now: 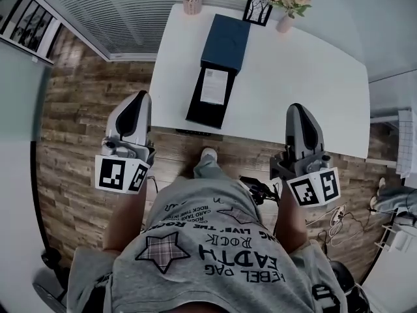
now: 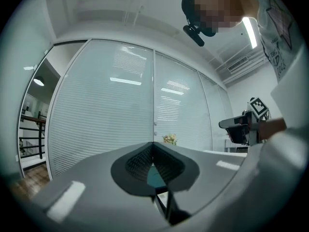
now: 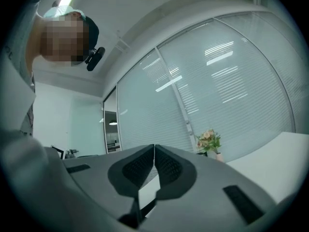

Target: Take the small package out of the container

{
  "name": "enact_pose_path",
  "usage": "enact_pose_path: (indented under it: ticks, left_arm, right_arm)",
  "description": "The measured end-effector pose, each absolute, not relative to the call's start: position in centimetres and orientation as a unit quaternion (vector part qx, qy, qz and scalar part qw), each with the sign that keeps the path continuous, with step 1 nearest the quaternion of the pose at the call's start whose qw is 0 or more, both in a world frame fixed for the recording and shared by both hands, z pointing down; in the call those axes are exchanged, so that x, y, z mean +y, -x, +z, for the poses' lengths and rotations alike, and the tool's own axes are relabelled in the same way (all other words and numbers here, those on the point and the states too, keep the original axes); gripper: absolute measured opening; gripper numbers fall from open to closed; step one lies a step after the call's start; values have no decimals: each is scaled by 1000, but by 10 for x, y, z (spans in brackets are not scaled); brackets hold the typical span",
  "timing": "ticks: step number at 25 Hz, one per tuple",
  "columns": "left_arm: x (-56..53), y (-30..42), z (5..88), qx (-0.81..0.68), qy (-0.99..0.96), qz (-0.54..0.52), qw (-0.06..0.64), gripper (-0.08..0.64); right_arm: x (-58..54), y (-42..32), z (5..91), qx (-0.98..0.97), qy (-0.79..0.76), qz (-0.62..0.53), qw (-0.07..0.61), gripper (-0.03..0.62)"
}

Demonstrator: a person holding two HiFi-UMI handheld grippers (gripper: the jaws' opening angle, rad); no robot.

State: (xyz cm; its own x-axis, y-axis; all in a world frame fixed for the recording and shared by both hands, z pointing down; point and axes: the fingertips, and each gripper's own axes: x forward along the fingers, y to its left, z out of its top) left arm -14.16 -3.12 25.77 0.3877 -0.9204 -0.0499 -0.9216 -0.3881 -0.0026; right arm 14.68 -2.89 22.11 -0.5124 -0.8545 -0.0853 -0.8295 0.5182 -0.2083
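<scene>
Two grippers are being held near the blue container.
Left gripper and right gripper are being held closed, empty, flanking it.

Item count: singles on the tabletop, pairs in the hands.
1 tabletop carrying 1 dark blue container with 1 white sheet on its open flap, 1 pen cup, 1 framed picture and 1 flower vase. 2 grippers: left gripper, right gripper. 2 marker cubes, one per gripper. 1 person.
</scene>
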Motion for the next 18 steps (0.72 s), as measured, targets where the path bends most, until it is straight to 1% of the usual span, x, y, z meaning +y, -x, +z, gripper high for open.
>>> enact_pose_path:
  ticks: [11, 18]
  left_arm:
    - [-64, 129, 269, 572, 820, -4, 5, 11]
    - [-81, 136, 274, 564, 826, -11, 1, 11]
  right_arm:
    - [-81, -166, 240, 873, 470, -94, 86, 15]
    - [-90, -157, 250, 870, 474, -108, 82, 15]
